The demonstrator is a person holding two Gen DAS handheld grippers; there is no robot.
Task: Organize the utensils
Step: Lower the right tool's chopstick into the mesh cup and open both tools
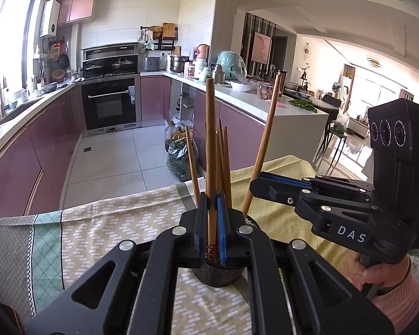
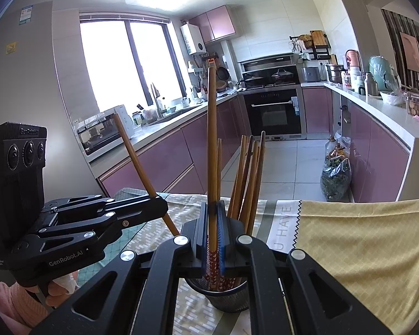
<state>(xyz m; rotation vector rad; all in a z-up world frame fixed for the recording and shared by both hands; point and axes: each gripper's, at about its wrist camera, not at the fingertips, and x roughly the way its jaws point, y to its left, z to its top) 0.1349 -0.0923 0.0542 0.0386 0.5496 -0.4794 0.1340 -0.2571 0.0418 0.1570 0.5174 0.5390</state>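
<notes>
A: Start at your left gripper (image 1: 212,223), low in the middle of its own view. Its jaws are clamped on one chopstick (image 1: 211,150), held nearly upright, the patterned red end down between the blue pads and right over the mesh holder (image 1: 218,276).

B: And your right gripper (image 2: 212,231) is doing the same. It is closed on a second chopstick (image 2: 212,145), whose patterned end reaches into the mesh cup's mouth at bottom centre.

A: The other chopsticks (image 2: 248,178) already stand in that cup, fanned toward the upper right of it.

B: Here is the risk, as I judge it. Both of your grippers crowd one small cup. In the left view the right one comes in from the right edge with its stick leaning across. If you let go while a stick is tilted, it could lever on the rim and tip the light holder, or slide out onto the tablecloth (image 1: 111,223).

A: The sticks already inside also block a straight drop, so a tip may catch on them.

B: Beyond that, the table edge is near, with the tiled floor (image 1: 111,162), the oven (image 1: 111,106) and the purple cabinets (image 2: 164,156) behind.
</notes>
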